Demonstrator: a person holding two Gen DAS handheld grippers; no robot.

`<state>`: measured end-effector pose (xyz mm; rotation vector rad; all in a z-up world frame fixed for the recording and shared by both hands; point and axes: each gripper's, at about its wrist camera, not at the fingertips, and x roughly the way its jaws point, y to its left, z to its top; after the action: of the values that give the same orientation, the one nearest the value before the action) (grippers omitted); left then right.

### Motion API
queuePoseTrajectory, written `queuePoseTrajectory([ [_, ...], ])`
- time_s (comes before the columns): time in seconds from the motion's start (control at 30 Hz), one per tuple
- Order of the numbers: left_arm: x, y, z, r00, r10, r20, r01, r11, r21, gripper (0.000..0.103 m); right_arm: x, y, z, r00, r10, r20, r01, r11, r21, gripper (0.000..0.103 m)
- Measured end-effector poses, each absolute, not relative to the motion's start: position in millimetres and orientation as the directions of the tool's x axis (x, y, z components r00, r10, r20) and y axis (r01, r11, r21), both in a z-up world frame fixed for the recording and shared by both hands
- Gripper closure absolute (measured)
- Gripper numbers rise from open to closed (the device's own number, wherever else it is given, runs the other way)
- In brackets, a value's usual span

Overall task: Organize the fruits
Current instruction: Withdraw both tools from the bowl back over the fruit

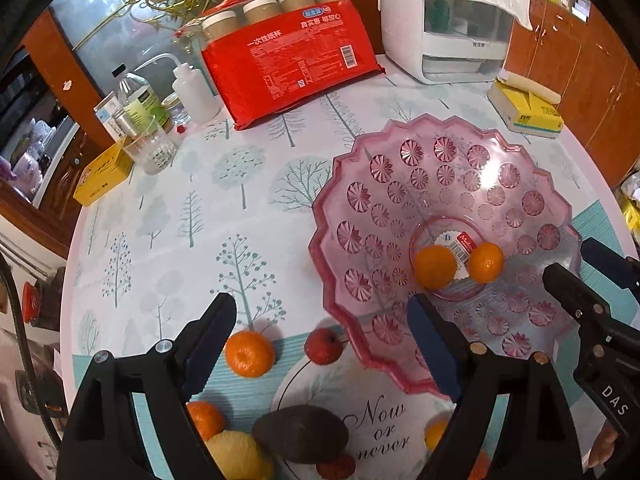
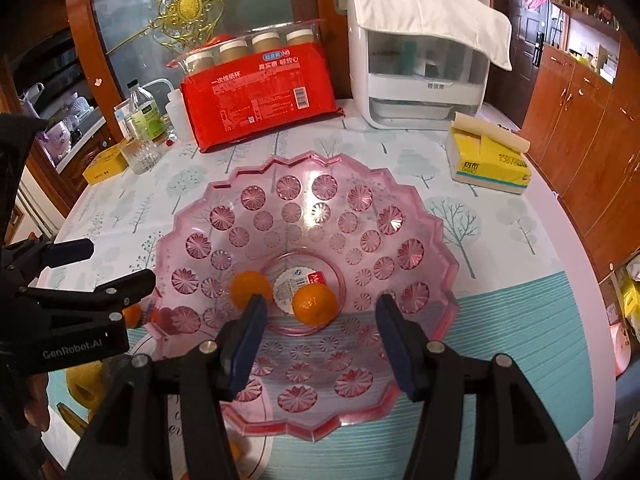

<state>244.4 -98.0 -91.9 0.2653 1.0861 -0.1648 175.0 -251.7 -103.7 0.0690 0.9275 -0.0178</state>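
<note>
Fruits lie split between places, two oranges (image 2: 314, 304) resting in the pink bowl (image 2: 400, 216) while the left gripper (image 1: 324, 344) and right gripper (image 2: 320, 340) hang empty with jaws apart, above another orange (image 1: 249, 354), a small red apple (image 1: 323, 346) and a dark avocado (image 1: 300, 432) on the table (image 1: 180, 216).

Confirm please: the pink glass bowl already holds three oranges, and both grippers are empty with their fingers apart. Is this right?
Not quite. The pink glass bowl holds two oranges, not three: one beside the label at its centre, the other just left of it. The right wrist view shows this plainly. The rest stands: the left gripper and right gripper are empty with fingers apart.
</note>
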Motion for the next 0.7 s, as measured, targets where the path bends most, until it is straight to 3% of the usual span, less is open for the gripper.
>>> queuePoseTrajectory([
  [0.7, 193, -42, -47, 0.487, -0.03, -0.873, 0.148, 0.988, 0.048, 0.013, 130, -220, -55, 0.673, 0.04, -0.738, -0.035, 0.999, 0.023, 0.046],
])
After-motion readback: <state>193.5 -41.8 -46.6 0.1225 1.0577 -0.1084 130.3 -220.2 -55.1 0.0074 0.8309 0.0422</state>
